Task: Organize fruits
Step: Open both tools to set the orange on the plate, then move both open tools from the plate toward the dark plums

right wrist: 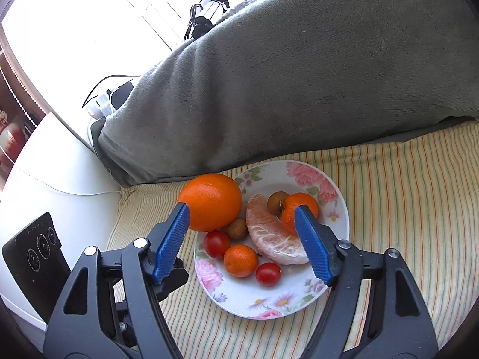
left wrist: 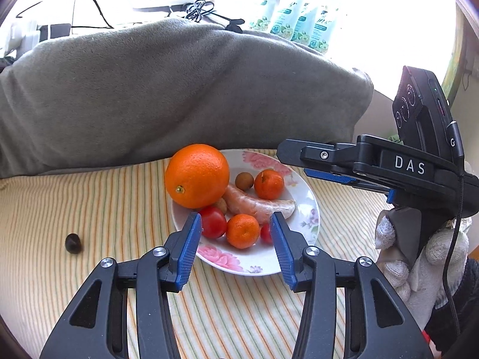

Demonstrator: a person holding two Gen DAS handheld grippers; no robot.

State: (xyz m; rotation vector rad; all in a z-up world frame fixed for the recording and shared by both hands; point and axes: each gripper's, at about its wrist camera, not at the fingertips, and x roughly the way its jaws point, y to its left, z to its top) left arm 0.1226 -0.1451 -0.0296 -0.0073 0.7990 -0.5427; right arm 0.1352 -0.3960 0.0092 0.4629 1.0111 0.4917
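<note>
Left wrist view: left gripper (left wrist: 236, 229) and right gripper (right wrist: 243, 227) fingers both apart, empty, over plate (left wrist: 302, 179). Next: small dark fruit (left wrist: 73, 242) at 9 o'clock needs grabbing w/ narrower fingers, I reckon.

A home, most likely a bedroom or living room.
A striped cloth (left wrist: 89, 209) covers a soft surface, with a bulky grey blanket (left wrist: 179, 89) heaped behind it. A floral plate (right wrist: 335, 179) of fruit, packets (left wrist: 299, 21) by a bright window and loose cables (left wrist: 200, 9) suggest everyday domestic use.

Fruits on plate (right wrist: 341, 218), blanket (right wrist: 299, 74) behind — nut (left wrist: 73, 243) left
</note>
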